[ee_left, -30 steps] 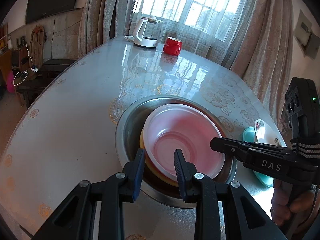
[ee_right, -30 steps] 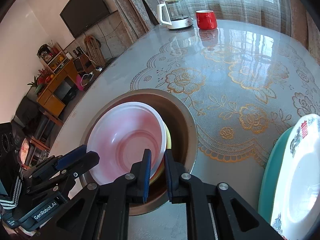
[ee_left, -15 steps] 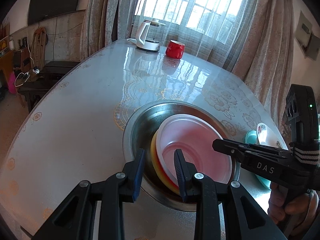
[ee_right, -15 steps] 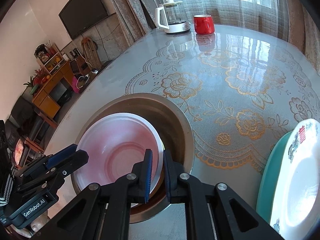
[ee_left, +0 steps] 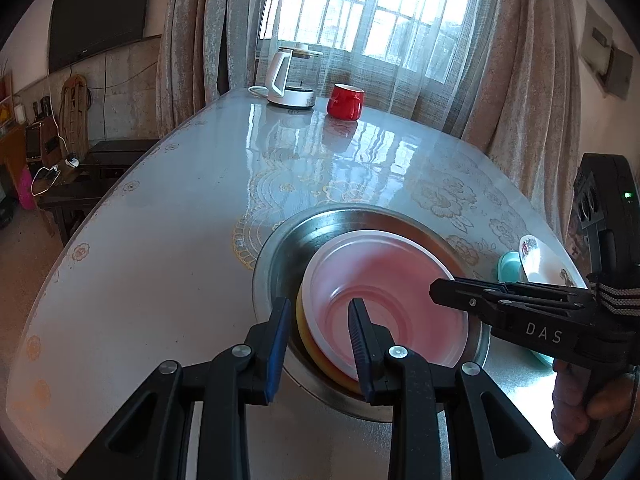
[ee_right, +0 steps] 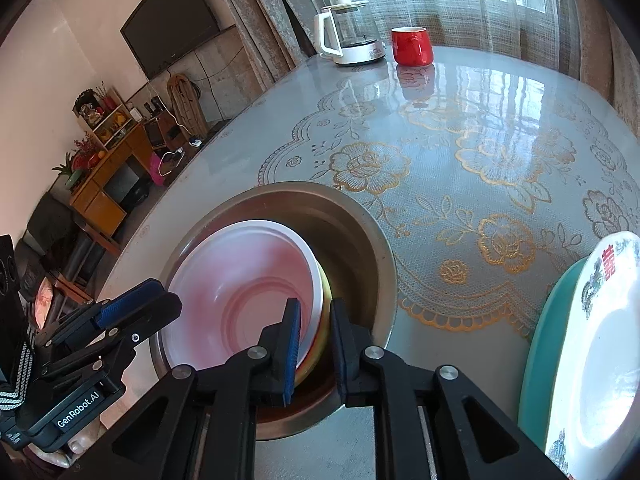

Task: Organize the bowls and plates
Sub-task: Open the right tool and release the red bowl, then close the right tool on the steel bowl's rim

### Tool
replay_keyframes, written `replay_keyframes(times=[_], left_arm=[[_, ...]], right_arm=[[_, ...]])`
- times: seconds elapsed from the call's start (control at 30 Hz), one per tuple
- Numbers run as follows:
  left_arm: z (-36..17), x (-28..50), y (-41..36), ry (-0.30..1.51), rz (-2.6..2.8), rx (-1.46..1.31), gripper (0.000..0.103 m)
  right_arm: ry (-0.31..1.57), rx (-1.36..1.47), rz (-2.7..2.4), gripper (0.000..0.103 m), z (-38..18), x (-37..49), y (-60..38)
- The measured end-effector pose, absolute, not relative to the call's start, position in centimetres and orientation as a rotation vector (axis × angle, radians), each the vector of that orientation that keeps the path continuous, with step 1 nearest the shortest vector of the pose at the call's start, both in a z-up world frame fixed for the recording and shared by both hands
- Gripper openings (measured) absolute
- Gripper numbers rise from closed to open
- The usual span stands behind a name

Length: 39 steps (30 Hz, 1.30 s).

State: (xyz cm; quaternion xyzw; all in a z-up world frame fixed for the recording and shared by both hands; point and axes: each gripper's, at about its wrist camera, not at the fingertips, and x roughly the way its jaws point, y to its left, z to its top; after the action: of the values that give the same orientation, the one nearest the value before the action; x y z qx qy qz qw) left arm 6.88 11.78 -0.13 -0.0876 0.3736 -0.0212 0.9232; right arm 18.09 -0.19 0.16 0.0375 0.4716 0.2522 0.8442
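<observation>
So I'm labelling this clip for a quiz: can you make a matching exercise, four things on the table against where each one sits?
Things:
1. pink bowl
2. red mug
3. white plate
4. kettle

Places:
A. on top of the teal plate
B. inside the metal basin, on the yellow bowl
C. far end of the table, with a white handle
D. far end of the table, beside the kettle

Pairs: 1-B, 2-D, 3-A, 4-C
</observation>
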Motion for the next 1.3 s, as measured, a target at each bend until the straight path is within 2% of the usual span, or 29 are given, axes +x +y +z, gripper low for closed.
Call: replay_keyframes(times=[0.13,0.4,0.63,0.93,1.2,1.3], left_arm=[[-0.4,7.5,11.2,0.760,-0.015,-0.132,0.030],[-0.5,8.4,9.6,0.757,-0.008,-0.038,0.030],[-0.1,8.3,10.2,0.747,-0.012,-0.072,0.031],[0.2,8.5,12.7,0.742,0.005,-0.176,0.035],[-0.6,8.5,13.7,0.771,-0.042,-0.207,0.044],[-1.2,8.5,13.3,0.789,-0.051,-0.188,0.044]], right_arm=[[0.970,0.010,0.486,0.009,-0.2,18.1,0.9],[0.940,-0.013,0.442,0.009,-0.3,18.5,1.2],[0.907,0.079,0.464,0.022,0.6,18.1,-0.3],[0.872,0.174,0.412,0.025,1.6,17.3,-3.3],[0.920,0.248,0.375,0.027,0.3,17.7,-5.3],[0.936,0.276,0.393,0.027,0.0,17.7,-5.4]])
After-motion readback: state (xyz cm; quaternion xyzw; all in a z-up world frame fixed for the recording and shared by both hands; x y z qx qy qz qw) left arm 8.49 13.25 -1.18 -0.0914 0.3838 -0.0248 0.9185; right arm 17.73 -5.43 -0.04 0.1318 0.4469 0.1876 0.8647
